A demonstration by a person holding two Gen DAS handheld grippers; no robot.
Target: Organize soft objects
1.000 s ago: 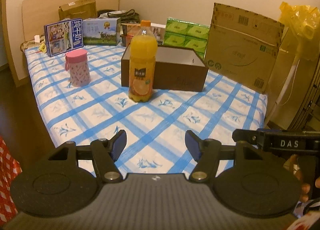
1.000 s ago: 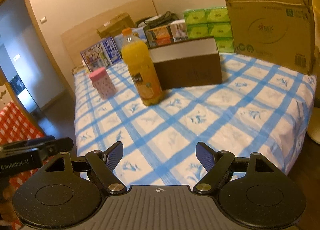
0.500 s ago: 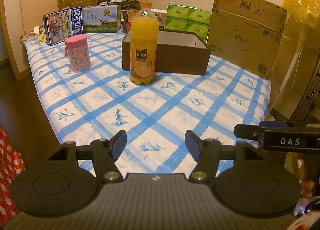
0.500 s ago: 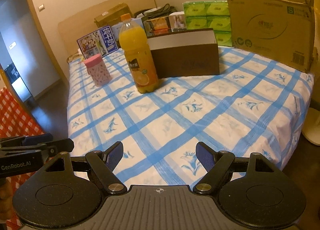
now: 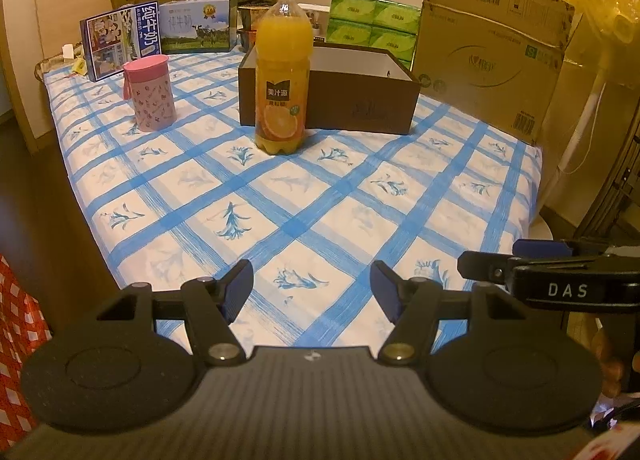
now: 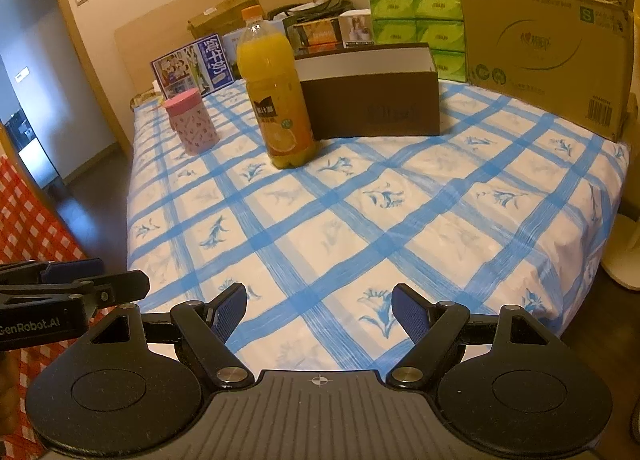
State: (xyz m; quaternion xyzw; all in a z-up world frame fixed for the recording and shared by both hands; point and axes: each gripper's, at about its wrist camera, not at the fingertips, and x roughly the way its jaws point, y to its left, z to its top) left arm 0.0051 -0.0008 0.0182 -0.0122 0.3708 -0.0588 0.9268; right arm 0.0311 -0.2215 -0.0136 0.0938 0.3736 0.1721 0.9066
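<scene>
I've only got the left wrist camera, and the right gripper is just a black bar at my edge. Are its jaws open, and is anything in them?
Observer: The right gripper is open and empty; only the checked bedsheet shows between its pads.
Operator: What's off the bed's left side, past the pink cup?
Observer: A doorway that opens into a dimmer room.

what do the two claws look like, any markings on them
Both are matte black. The left claw and the right claw have two angled fingers with blue ribbed pads, silver pivot screws, round discs either side and a ridged grey top. White lettering reads "DAS" on the right one, "GenRobot.AI" on the left.
</scene>
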